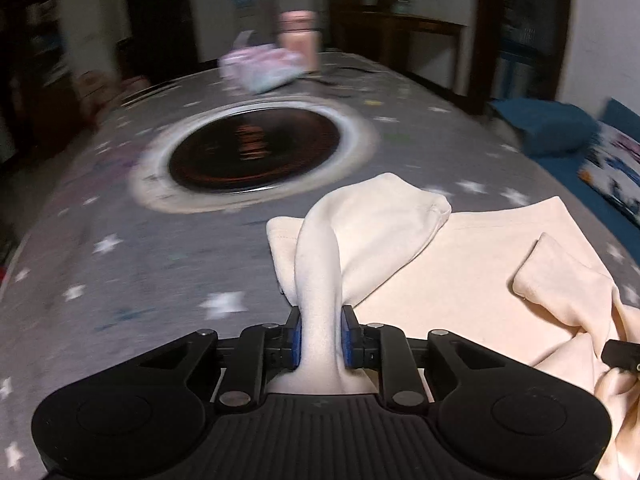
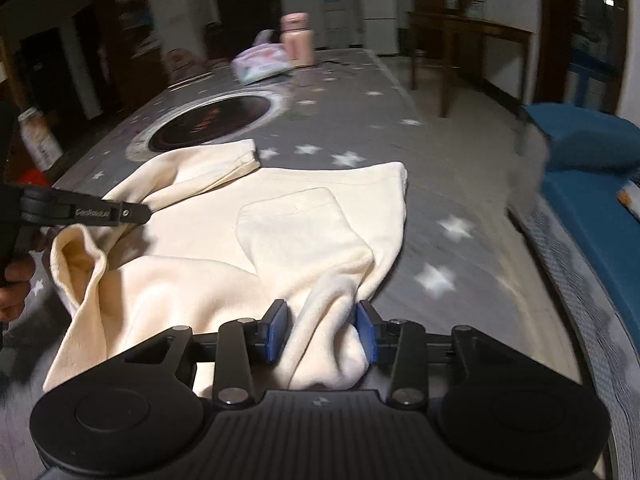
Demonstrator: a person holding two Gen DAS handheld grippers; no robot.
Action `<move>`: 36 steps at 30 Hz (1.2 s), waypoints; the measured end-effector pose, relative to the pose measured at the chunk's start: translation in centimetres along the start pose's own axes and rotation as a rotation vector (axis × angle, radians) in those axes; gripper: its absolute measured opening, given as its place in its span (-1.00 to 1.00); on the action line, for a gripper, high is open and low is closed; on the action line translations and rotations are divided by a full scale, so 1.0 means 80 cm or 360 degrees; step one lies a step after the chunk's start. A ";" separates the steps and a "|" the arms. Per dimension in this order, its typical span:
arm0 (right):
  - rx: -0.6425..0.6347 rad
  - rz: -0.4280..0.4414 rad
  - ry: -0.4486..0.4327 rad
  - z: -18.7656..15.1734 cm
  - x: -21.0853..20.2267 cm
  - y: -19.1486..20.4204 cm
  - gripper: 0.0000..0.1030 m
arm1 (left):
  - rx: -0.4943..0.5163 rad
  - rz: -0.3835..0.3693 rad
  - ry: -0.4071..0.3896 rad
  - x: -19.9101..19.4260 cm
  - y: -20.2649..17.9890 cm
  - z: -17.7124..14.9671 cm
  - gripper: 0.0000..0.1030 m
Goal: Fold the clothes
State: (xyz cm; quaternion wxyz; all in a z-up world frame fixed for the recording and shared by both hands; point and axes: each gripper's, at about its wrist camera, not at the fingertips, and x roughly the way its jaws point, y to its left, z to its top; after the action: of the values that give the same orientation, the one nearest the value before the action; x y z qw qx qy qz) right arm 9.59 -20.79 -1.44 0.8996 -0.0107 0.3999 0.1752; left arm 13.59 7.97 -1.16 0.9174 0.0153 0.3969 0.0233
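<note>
A cream garment (image 1: 460,272) lies spread on the grey star-patterned tablecloth (image 1: 140,260). In the left wrist view my left gripper (image 1: 320,332) is shut on a bunched sleeve of it, and the sleeve's cuff end (image 1: 400,208) arches forward onto the cloth. The right wrist view shows the garment (image 2: 224,264) with both sleeves folded inward. My right gripper (image 2: 322,332) straddles the near sleeve fold (image 2: 320,320). Its jaws stand apart, with a gap beside the left pad (image 2: 276,332). At the left of that view the left gripper (image 2: 142,214) pinches the other sleeve.
A round dark hotplate (image 1: 256,152) is set into the table beyond the garment. A pink bottle (image 1: 298,40) and a pastel pouch (image 1: 260,66) stand at the far end. Blue cushions (image 2: 592,140) lie past the table's right edge. A hand (image 2: 16,280) holds the left gripper.
</note>
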 end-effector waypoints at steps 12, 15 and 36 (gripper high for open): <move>-0.0323 0.0209 0.0006 0.092 0.049 0.080 0.00 | -0.0201 0.0168 0.0036 -0.028 0.110 -0.028 -0.07; -0.0379 0.0220 0.0017 0.109 0.062 0.094 0.00 | -0.0221 0.0167 0.0017 -0.041 0.118 -0.033 0.09; -0.0491 0.0255 0.0091 0.116 0.105 0.111 -0.94 | -0.0061 -0.0219 -0.0080 -0.105 0.049 -0.046 0.35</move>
State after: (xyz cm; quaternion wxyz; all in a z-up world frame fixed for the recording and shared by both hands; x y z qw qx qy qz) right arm 18.51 -8.40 -0.13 0.8588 -0.1217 0.3931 0.3052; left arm 5.02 11.42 2.60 0.9266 -0.0291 0.3734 -0.0326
